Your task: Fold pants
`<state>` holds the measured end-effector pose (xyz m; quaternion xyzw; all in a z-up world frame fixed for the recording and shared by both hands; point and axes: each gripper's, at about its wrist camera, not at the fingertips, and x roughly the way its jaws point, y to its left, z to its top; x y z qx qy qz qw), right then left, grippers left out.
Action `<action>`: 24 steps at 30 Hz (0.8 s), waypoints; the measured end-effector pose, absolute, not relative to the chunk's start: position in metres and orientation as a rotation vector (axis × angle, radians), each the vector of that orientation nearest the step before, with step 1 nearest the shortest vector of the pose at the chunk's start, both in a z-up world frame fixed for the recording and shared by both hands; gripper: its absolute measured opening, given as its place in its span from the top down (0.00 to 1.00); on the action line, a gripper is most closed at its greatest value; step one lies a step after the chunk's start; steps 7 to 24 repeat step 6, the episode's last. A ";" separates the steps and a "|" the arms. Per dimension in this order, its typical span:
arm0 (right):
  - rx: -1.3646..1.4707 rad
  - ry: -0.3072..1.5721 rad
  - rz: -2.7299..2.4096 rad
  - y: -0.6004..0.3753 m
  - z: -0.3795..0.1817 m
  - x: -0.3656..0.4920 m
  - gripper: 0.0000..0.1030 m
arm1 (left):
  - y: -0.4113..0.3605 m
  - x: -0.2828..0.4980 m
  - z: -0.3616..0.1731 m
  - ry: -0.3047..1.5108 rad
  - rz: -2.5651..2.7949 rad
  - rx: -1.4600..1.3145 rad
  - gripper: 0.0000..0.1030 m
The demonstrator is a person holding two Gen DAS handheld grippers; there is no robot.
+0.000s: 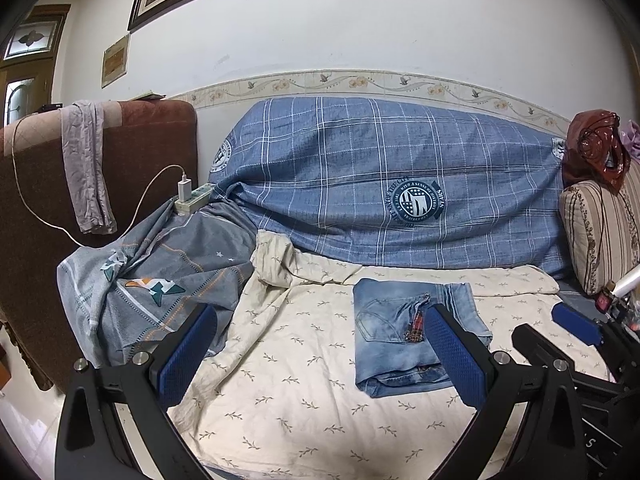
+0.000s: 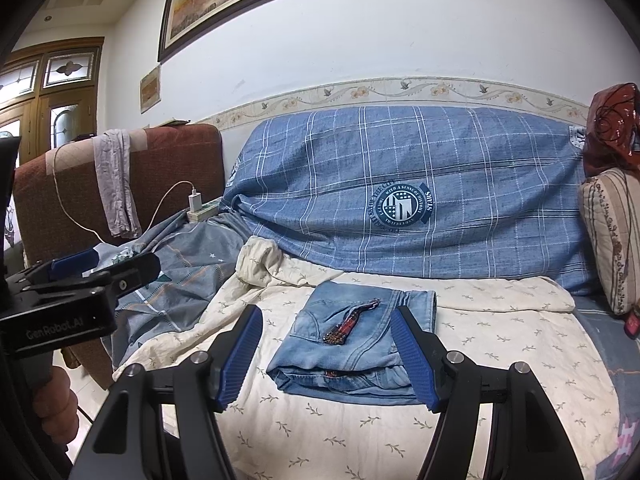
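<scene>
The pants (image 2: 352, 344), pale blue denim, are seen lying as a compact rectangular bundle on the cream leaf-print sheet (image 2: 500, 344) that covers the sofa seat. Several layers are stacked at the near edge, where the fold is rounded, and a back pocket with a small red plaid patch (image 2: 352, 322) is turned upward. The folding is judged to be essentially finished: no leg is left trailing, and the bundle is squared to the seat front, presumably so that it can be lifted away in one piece.

The right gripper (image 2: 328, 356) is held low before the bundle, its blue-padded fingers (image 2: 240, 360) spread wide to either side of the denim and closed on nothing. The left gripper (image 1: 320, 356) is held further to the left, over bare sheet, its fingers (image 1: 188, 356) likewise released and empty; only its right pad overlaps the bundle's edge in the left wrist view, and contact cannot be determined. Both tools appear to be kept clear so that the folded shape is not disturbed.

Behind the seat, a blue checked cover (image 1: 400, 184) is draped over the backrest. A grey patterned quilt (image 1: 160, 272) is bunched at the left, with a power strip and charger (image 1: 190, 196) resting at its top edge.
</scene>
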<state>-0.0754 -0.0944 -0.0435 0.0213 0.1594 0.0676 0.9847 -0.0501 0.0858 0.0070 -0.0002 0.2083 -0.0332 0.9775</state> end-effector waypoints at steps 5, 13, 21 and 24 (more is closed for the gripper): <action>0.049 0.334 0.137 -0.097 -0.049 -0.060 0.32 | 0.083 -0.032 0.000 0.438 -0.056 -0.007 0.00; 0.049 0.335 0.132 -0.099 -0.050 -0.057 0.32 | 0.083 -0.026 -0.003 0.451 -0.052 -0.010 0.00; 0.049 0.335 0.132 -0.099 -0.050 -0.057 0.32 | 0.083 -0.026 -0.003 0.451 -0.052 -0.010 0.00; 0.049 0.335 0.132 -0.099 -0.050 -0.057 0.32 | 0.083 -0.026 -0.003 0.451 -0.052 -0.010 0.00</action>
